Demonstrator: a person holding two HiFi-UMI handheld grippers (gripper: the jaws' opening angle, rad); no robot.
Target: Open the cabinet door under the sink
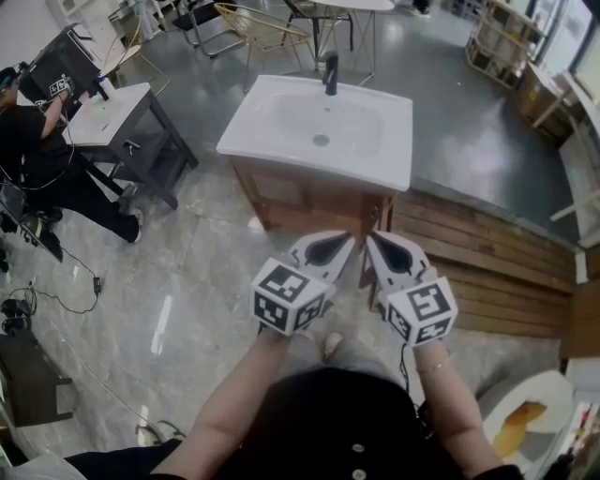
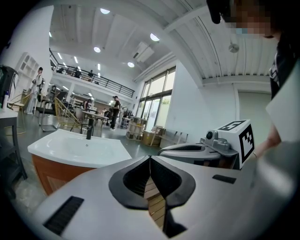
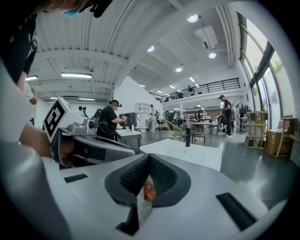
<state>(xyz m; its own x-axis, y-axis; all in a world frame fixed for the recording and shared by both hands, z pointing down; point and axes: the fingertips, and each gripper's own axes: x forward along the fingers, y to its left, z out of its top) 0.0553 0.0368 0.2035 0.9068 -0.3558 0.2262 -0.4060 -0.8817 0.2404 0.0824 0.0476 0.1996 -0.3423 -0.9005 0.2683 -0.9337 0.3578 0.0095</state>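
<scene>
A white sink [image 1: 319, 127] with a black tap [image 1: 330, 73] sits on a brown wooden cabinet [image 1: 309, 202]; its front looks closed. My left gripper [image 1: 345, 239] and right gripper [image 1: 373, 242] hover side by side just short of the cabinet front, tips toward it, touching nothing. Both are shut and empty. In the left gripper view the jaws [image 2: 150, 159] meet in a line, with the sink [image 2: 79, 147] ahead to the left and the right gripper [image 2: 206, 152] beside it. In the right gripper view the jaws [image 3: 149, 157] are closed too, the sink [image 3: 185, 152] lying beyond.
A dark table with a white top [image 1: 122, 117] stands at the left, with a seated person in black [image 1: 37, 159] beside it. Wooden slats [image 1: 478, 253] line the floor to the cabinet's right. Cables [image 1: 56, 300] lie on the left floor. Chairs [image 1: 253, 28] stand behind.
</scene>
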